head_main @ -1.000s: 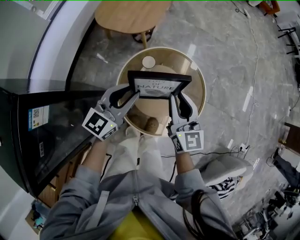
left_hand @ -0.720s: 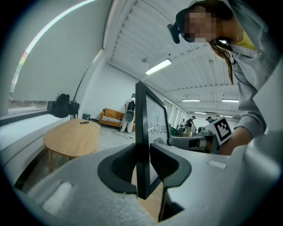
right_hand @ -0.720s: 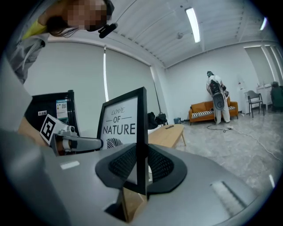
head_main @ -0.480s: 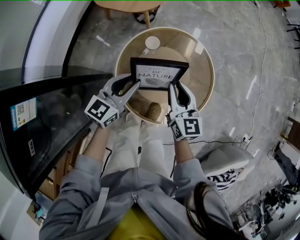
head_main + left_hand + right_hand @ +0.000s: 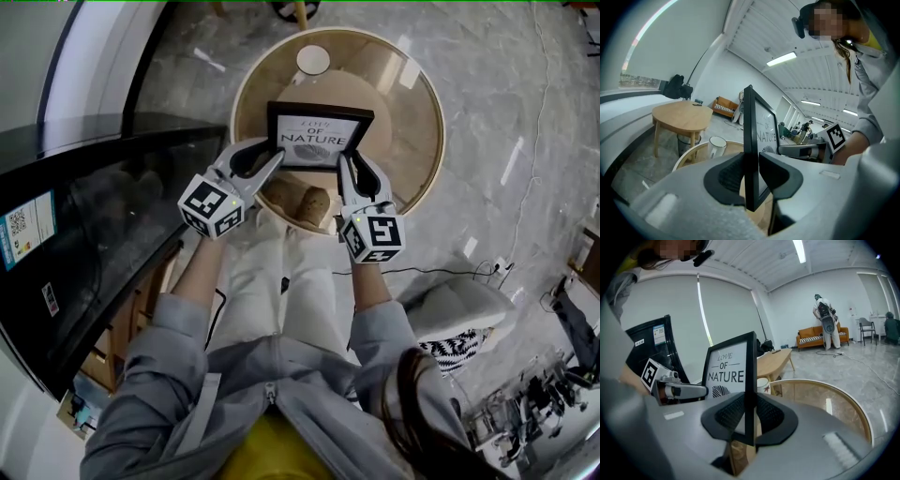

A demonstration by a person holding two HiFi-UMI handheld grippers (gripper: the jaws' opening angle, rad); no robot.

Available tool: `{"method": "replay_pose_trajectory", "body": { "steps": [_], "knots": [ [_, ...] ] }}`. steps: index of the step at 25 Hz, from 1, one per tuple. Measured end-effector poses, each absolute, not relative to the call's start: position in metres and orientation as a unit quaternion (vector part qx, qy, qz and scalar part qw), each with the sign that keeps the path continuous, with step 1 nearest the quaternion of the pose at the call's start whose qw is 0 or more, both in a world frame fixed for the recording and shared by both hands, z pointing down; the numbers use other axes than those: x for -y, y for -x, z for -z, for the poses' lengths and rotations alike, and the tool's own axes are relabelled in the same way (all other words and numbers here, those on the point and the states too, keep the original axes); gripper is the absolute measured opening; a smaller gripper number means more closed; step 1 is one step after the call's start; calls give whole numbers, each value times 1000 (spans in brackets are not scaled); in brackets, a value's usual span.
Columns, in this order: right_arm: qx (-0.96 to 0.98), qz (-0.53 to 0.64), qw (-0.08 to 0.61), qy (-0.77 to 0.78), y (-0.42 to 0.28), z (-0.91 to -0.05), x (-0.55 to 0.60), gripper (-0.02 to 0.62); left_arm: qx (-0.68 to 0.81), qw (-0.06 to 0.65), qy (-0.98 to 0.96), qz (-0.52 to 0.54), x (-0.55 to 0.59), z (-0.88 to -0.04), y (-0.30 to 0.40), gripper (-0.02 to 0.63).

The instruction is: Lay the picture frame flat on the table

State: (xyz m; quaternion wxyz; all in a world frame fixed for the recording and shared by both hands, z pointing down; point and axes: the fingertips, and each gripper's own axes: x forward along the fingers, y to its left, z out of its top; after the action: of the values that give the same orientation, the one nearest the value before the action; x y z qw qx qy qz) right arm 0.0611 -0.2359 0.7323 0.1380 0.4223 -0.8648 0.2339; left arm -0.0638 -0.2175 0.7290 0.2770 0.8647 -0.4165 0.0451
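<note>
We hold the picture frame upright over the near half of the round bench, its printed face turned towards us. The left gripper is clamped on the frame's left edge near the lower corner. In the left gripper view the thin black edge stands pinched between the two pads, with the bottom corner showing just below them. The right gripper is clamped the same way on the right edge, and the right gripper view shows the pads pressed on the black moulding.

We cannot tell whether the frame's bottom edge touches the glass top or hangs just above it.

Beyond the frame, a white mug stands close to the bench's far rim, apart from the frame's top edge. To the right of the frame the glass top lies bare out to the wooden rim. On the left the rim runs near a dark glossy cabinet, which leaves the left gripper the tighter side.
</note>
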Motion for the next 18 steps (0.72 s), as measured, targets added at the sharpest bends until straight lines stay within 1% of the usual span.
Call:
{"method": "replay_pose_trajectory", "body": {
  "steps": [18],
  "knots": [
    [814, -341, 224, -412, -74, -843, 193, 75, 391, 390, -828, -99, 176, -839, 51, 91]
  ]
}}
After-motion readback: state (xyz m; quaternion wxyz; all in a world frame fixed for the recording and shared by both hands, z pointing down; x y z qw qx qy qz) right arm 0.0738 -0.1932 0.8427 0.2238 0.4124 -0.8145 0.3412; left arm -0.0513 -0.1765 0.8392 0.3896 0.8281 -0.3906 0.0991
